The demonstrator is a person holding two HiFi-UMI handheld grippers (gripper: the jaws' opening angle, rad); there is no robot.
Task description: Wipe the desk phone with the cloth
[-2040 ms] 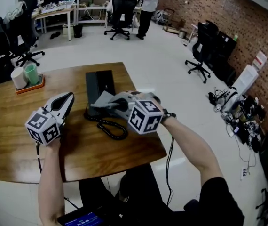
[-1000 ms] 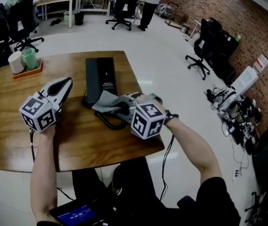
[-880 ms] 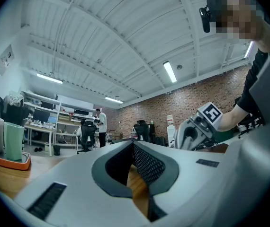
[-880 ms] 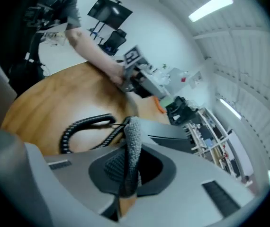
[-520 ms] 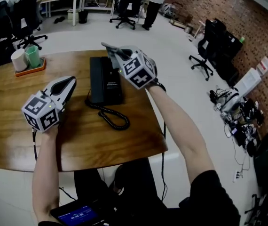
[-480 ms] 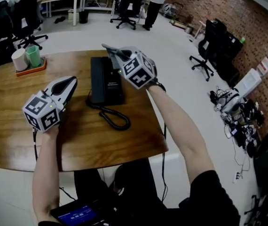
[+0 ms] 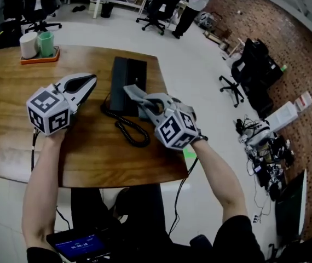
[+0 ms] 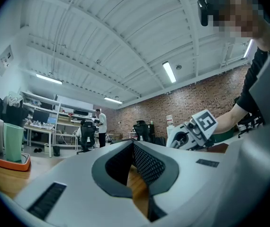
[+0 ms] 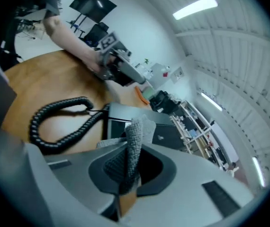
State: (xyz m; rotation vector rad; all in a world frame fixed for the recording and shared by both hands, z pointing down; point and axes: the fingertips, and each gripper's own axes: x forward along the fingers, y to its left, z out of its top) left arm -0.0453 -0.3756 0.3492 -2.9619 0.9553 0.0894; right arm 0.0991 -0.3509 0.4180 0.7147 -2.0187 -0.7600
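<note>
The black desk phone (image 7: pixel 124 78) lies on the wooden table (image 7: pixel 13 108), its long axis pointing away from the person; its print is too small to read. The right gripper (image 7: pixel 145 104) pinches the grey cloth (image 7: pixel 136 95) over the phone's near end. The left gripper (image 7: pixel 90 81), jaws together and empty, is beside the phone.

Pale grey left gripper (image 7: pixel 92 80) and right gripper (image 7: pixel 136 97), black-and-white marker cubes (image 7: pixel 49 111), dark textured fingers (image 8: pixel 147 164), black sleeves (image 7: pixel 238 237)
</note>
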